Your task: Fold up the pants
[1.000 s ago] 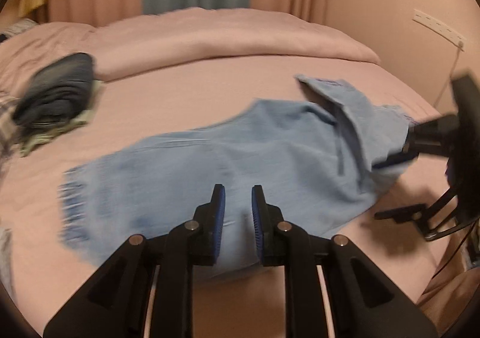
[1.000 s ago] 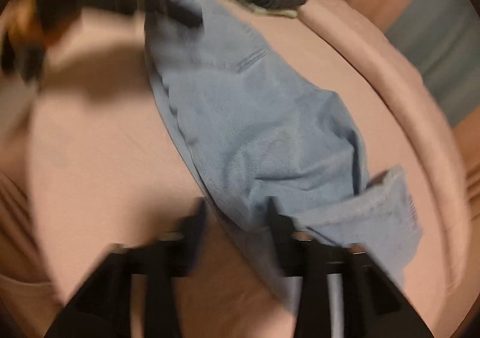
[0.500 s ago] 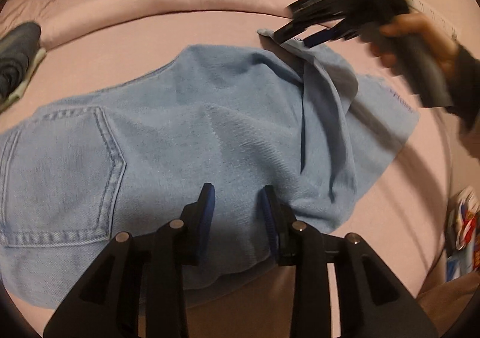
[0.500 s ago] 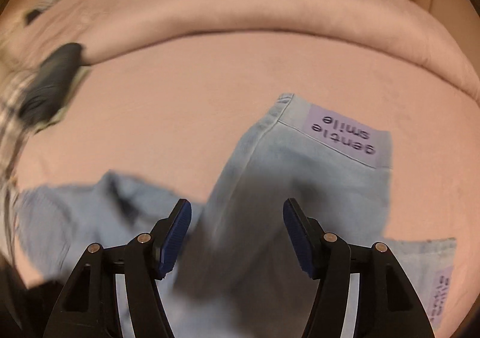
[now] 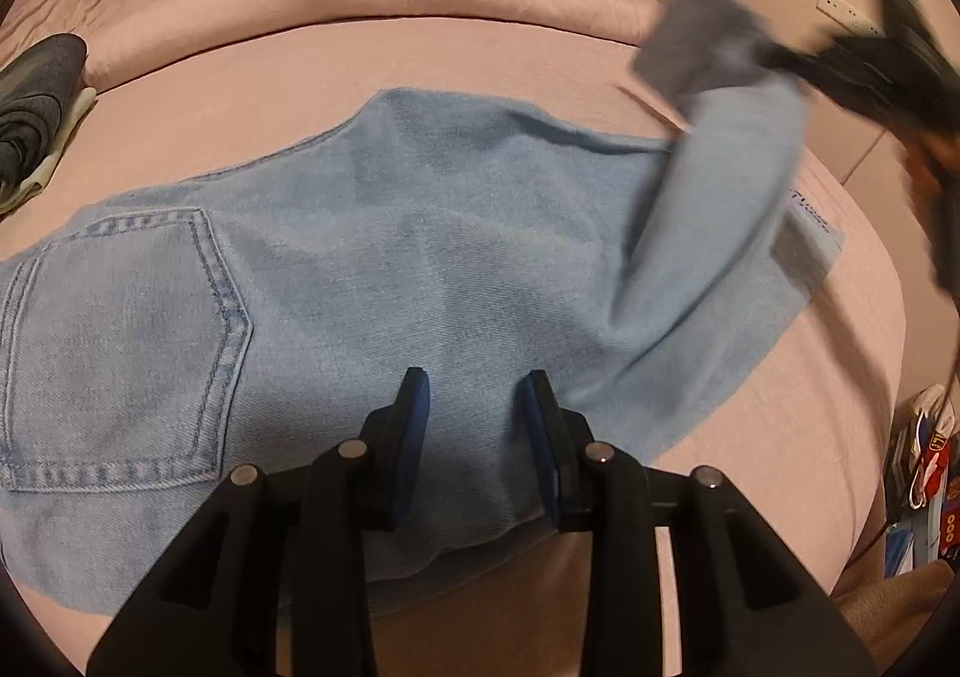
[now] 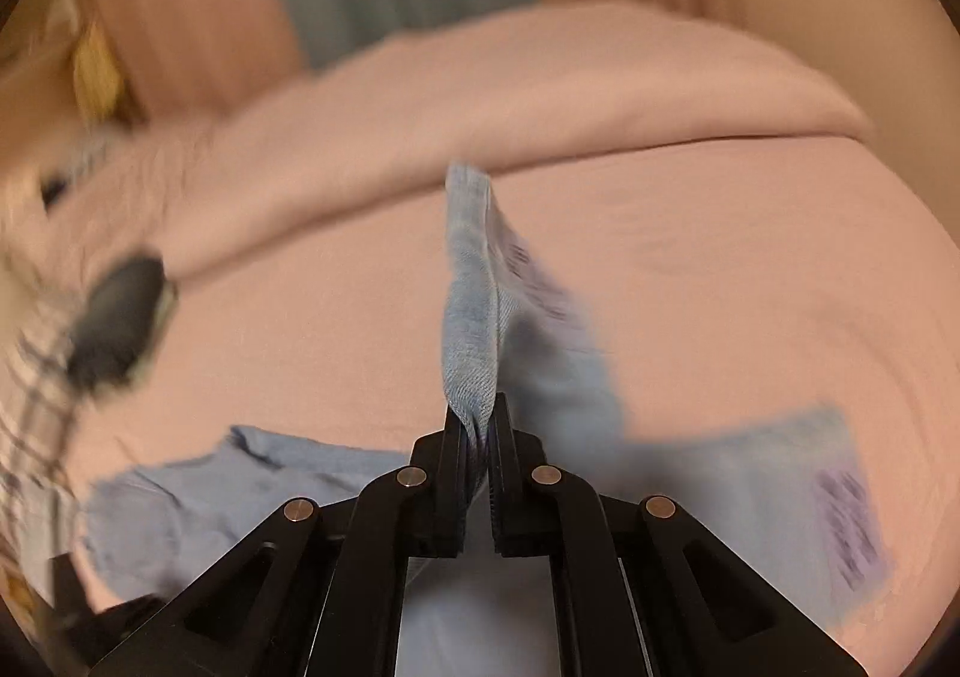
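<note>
The light-blue jeans (image 5: 372, 269) are lying spread across the pink bed (image 5: 420, 53), one leg end being lifted. The right gripper (image 6: 478, 425) is pinching that hem shut; a thin bite could be slipping free. The left gripper (image 5: 474, 425) is hovering slightly parted, empty, risking bunching.

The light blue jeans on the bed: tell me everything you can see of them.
The light blue jeans look like soft faded denim and lie mostly flat on the pink bed sheet, a stitched back pocket facing up. A purple printed label shows at one edge. The right gripper is shut on a corner, lifting that flap off the bed. The left gripper hangs over the near edge, its jaws apart, not pinching the cloth.
</note>
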